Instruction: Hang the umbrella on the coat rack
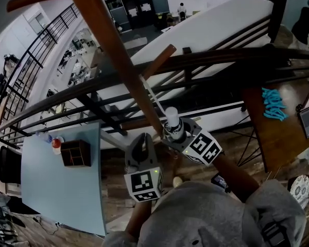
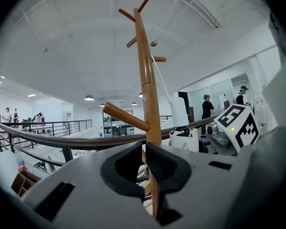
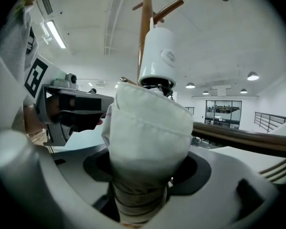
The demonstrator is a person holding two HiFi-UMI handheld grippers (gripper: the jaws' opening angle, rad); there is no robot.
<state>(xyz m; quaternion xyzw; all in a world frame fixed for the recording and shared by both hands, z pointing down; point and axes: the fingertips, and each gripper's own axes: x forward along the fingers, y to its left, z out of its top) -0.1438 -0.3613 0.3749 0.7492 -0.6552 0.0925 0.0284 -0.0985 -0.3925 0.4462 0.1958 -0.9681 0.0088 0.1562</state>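
The right gripper (image 1: 181,137) is holding the folded white umbrella (image 3: 148,128). Its jaws are standing wide because the bundle of cloth is fat, and they are squeezing it from both sides. The umbrella is pointing up, with its round white handle (image 3: 157,51) on top. I think it is being held this way so the handle end is coming close to the pegs of the wooden coat rack (image 1: 113,45), which is standing just beside it.

A thin white strap (image 2: 164,82) is running from the handle up toward a short peg (image 2: 158,58) high on the pole. It is looking as if the strap is reaching that peg, but I cannot tell if it is hooked over it.

The left gripper (image 2: 144,149) is holding nothing. Its jaws are sitting almost together with only a thin slit between them, and the pole is showing through the slit from behind. It is hovering just beside the right gripper, maybe so it can help with the strap.

The strap is thin and floppy, so it is probably going to need a slow, careful lift over the peg.
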